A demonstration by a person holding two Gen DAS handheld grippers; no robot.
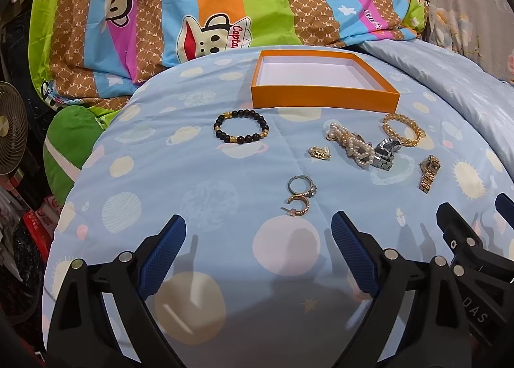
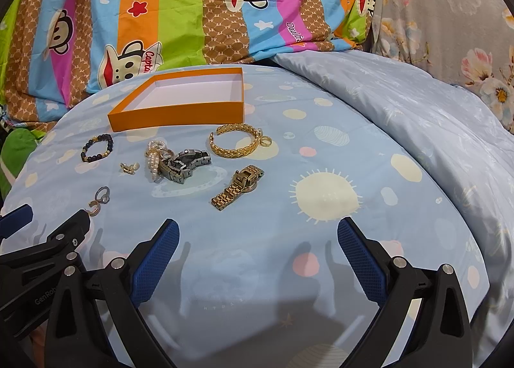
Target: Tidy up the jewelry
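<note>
Left wrist view: left hand-held gripper (image 1: 258,229) spread wide, nothing between its fingers, low over the bed's (image 1: 225,271) near edge. Just beyond: silver ring (image 1: 302,186) touching gold hoop earring (image 1: 297,205). Black bead bracelet (image 1: 241,127) farther back, orange box (image 1: 324,94) empty toward the far edge.

Right wrist view: right hand-held gripper (image 2: 258,233) equally wide, holding nothing. Gold watch (image 2: 236,188) nearest; silver watch (image 2: 183,164) against pearl strand (image 2: 154,156); gold bangle (image 2: 237,143) near the box (image 2: 176,115).
</note>
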